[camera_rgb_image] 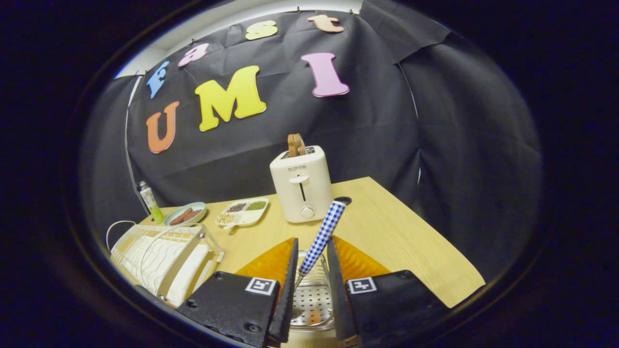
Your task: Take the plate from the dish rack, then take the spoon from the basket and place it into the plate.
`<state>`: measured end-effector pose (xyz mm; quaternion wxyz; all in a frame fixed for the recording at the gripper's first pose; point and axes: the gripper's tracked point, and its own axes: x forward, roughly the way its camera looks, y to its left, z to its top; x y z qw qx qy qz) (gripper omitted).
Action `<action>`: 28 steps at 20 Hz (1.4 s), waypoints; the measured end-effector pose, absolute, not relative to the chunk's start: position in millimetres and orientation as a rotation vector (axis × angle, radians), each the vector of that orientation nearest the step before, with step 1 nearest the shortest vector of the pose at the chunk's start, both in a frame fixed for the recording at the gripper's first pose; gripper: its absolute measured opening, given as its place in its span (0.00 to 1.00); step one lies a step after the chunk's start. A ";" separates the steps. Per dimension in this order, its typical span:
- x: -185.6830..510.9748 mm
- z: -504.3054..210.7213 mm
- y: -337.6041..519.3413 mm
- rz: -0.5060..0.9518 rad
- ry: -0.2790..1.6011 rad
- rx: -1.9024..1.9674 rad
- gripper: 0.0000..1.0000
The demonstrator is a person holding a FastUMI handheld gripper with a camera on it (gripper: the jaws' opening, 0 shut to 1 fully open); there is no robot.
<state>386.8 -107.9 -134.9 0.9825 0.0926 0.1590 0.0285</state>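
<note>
The gripper (312, 270) stands over the near part of the bench (387, 232), its fingers a narrow gap apart. The spoon (320, 239), with a blue-and-white checked handle, rises through that gap, tilted up and to the right. I cannot tell whether both fingers press on the handle or merely flank it. Directly below the fingers sits a perforated metal basket (309, 299), and the lower end of the spoon appears to reach down toward it.

Judgement: the step in hand is lifting the spoon out of the basket. To do it well, the grip should be confirmed firm on the handle before raising, and the lift kept along the line of the handle so the bowl end clears the basket rim without catching.

To the near left lies a white dish rack (159, 256). No plate for receiving the spoon can be made out with certainty; the small dish (186, 214) and the divided tray (243, 211) further back both hold food.

Beyond the fingers stands a white toaster (302, 186) with bread in its slot. Its front carries the legible word "SUPOR". A small bottle (150, 200) stands at the far left, its label unreadable.
</note>
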 end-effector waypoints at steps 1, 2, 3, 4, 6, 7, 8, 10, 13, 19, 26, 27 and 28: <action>385.2 -133.8 -108.3 0.072 0.316 0.204 0.35; 383.8 -131.3 -110.1 0.078 0.304 0.220 0.31; 383.4 -130.9 -112.1 0.084 0.293 0.234 0.28; 381.5 -126.1 -108.4 0.110 0.277 0.251 0.26; 377.6 -115.6 -104.7 0.137 0.237 0.267 0.20; 376.0 -111.1 -106.0 0.129 0.220 0.256 0.16; 373.7 -107.2 -108.1 0.110 0.197 0.222 0.15; 366.9 -95.4 -106.2 0.108 0.149 0.161 0.14; 358.8 -77.4 -103.7 0.101 0.092 0.149 0.14; 322.7 -21.7 -83.0 0.087 -0.032 0.011 0.14; 226.8 38.5 -15.6 0.092 -0.055 -0.047 0.14; 209.7 44.3 -3.7 0.102 -0.044 -0.036 0.14; 192.2 52.9 8.5 0.116 -0.046 -0.025 0.14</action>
